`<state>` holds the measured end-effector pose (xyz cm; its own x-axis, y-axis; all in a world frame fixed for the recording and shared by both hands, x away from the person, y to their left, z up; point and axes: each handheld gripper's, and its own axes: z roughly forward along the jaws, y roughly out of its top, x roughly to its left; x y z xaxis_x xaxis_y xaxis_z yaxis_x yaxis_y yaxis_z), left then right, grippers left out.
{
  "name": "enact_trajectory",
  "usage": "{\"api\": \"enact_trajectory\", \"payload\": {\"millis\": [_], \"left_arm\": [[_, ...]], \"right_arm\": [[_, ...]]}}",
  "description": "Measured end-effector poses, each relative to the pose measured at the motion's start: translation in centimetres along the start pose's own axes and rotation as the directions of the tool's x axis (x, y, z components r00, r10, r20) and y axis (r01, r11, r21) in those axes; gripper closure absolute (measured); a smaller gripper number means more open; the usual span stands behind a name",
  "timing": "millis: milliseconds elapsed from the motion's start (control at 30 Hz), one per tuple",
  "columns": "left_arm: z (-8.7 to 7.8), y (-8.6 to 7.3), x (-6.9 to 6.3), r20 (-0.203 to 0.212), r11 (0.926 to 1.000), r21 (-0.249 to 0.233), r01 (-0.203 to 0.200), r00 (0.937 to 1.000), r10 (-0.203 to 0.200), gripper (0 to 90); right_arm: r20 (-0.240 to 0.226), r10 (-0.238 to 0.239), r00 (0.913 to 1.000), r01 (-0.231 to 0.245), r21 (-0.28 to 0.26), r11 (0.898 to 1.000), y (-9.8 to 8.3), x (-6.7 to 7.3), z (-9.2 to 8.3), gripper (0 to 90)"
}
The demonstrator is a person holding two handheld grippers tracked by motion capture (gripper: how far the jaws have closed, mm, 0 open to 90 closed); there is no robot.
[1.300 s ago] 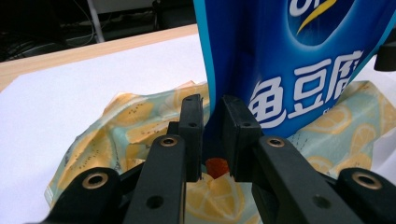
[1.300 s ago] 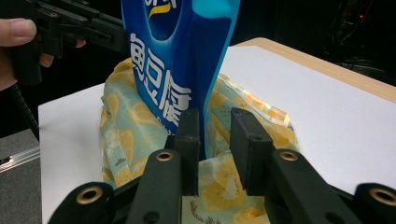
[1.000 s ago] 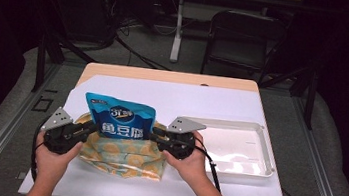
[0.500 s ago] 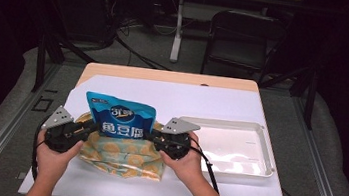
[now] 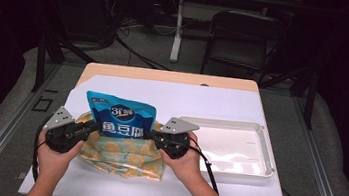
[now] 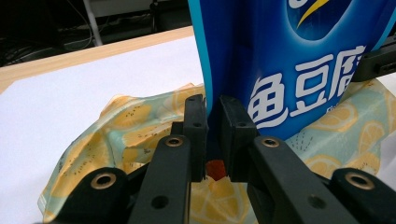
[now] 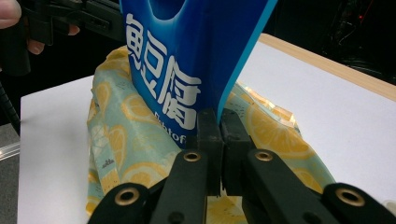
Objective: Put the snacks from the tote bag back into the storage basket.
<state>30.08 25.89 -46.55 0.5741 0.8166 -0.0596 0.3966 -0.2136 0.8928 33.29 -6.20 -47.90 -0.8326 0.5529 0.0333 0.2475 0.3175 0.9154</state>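
Blue snack bag [image 5: 120, 117] upright on a lemon-print cloth [image 5: 125, 155] on the white surface [image 5: 212, 100]. Left gripper [image 5: 89, 127] and right gripper [image 5: 153, 136], fingers just closing, clamp its side edges. Empty white tray [image 5: 258, 138] lies just right.

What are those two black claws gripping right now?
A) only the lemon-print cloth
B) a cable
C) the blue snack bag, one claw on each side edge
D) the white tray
C: both the left gripper and the right gripper pinch opposite edges of the blue snack bag, which stands over the lemon-print cloth.
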Motion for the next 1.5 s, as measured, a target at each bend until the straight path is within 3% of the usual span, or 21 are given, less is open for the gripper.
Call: {"api": "enact_trajectory", "payload": {"millis": [533,967,1500], "left_arm": [[0.23,0.05,0.62,0.031,1.0,0.007,0.007,0.9995,-0.007,81.1],[0.28,0.1,0.18,0.0,0.9991,0.012,-0.04,0.9992,0.04,89.8],[-0.12,0.11,-0.01,-0.026,0.998,0.003,-0.063,0.9977,0.063,90.0]], "right_arm": [[-0.005,0.016,0.9999,-0.016,-0.006,1.0,0.07,0.06,0.37,87.8],[0.003,-0.011,0.9999,0.011,-0.002,1.0,0.3,0.55,0.47,90.0],[0.013,-0.03,0.9995,0.03,-0.009,1.0,0.47,0.51,0.28,90.0]]}}
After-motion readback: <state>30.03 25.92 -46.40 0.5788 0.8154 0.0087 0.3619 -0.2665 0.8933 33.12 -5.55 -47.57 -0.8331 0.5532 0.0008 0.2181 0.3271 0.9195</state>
